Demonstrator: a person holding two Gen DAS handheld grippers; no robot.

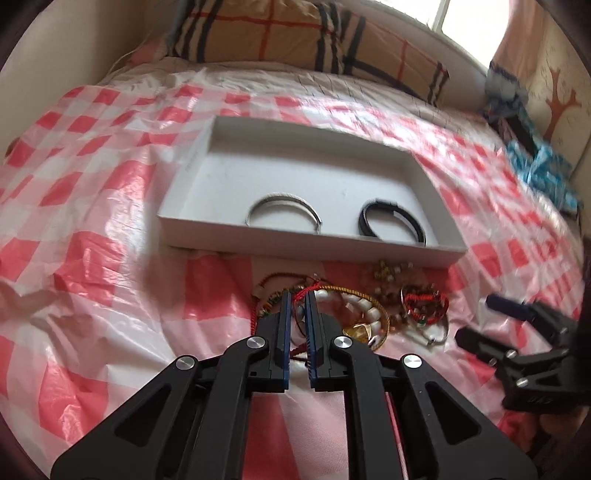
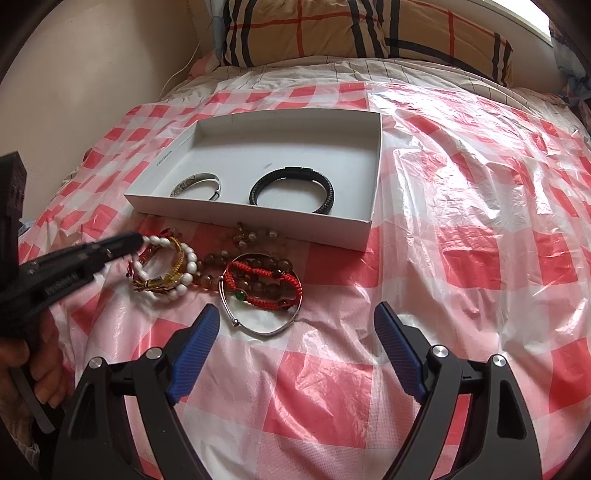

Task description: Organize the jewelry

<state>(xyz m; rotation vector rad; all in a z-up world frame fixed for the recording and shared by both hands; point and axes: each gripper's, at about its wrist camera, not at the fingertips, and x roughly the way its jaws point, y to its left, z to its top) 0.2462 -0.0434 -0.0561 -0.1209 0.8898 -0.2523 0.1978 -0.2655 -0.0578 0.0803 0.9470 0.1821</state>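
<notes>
A white shallow box lies on the bed with a silver bangle and a black bracelet inside. In front of it lies a pile of jewelry: a white bead bracelet, a gold cord bracelet, brown beads, a red cord bracelet and a thin silver bangle. My left gripper is shut on a red cord at the pile's left. My right gripper is open and empty, just short of the silver bangle.
A pink and white checked plastic sheet covers the bed. A plaid pillow lies at the far end by the wall. Blue patterned items sit at the right edge in the left wrist view.
</notes>
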